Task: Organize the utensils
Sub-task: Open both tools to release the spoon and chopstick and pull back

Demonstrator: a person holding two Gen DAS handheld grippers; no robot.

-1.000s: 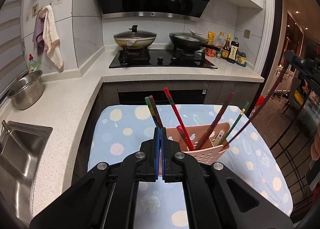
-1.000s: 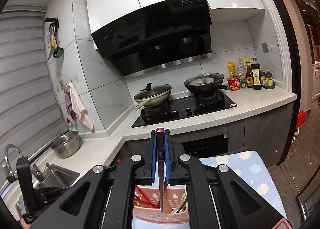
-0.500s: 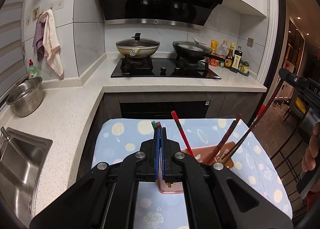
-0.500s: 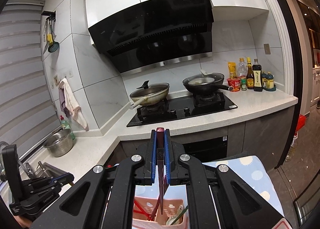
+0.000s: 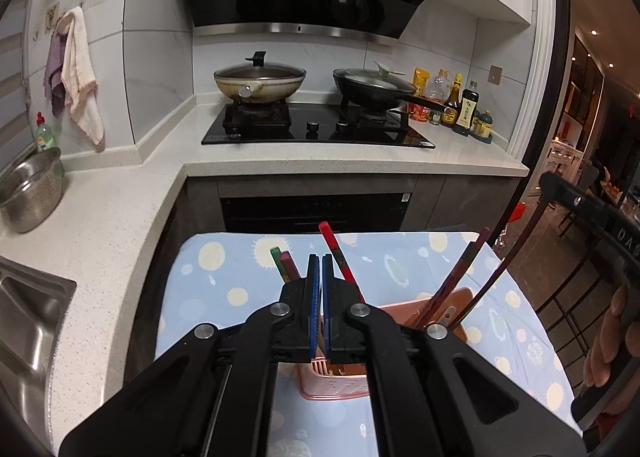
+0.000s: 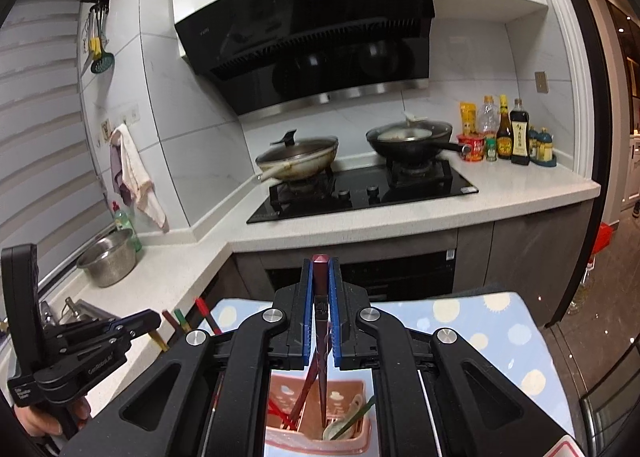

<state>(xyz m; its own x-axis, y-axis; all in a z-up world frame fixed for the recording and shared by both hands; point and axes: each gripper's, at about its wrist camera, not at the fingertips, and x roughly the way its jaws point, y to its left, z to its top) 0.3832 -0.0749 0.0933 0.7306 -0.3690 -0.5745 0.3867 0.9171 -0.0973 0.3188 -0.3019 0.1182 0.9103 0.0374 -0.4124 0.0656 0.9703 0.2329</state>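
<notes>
Pinching a dark chopstick (image 6: 320,321), the right hand-held gripper (image 6: 320,277) hovers above the pink holder (image 6: 316,441).

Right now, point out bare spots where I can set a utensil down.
Free: the spotted cloth between the stove-side edge and the pink holder, and the cloth's right part. Also the white counter between the steel bowl and the hob. Crowded: the holder itself, full of chopsticks.

Perforated pink plastic holder (image 6: 320,439); lacquered glossy chopsticks (image 5: 338,257); printed matt cloth (image 5: 224,281); speckled stone-like counter (image 5: 120,213); brushed-metal colander (image 5: 30,187), left edge; glossy black glass hob (image 5: 316,129).
</notes>
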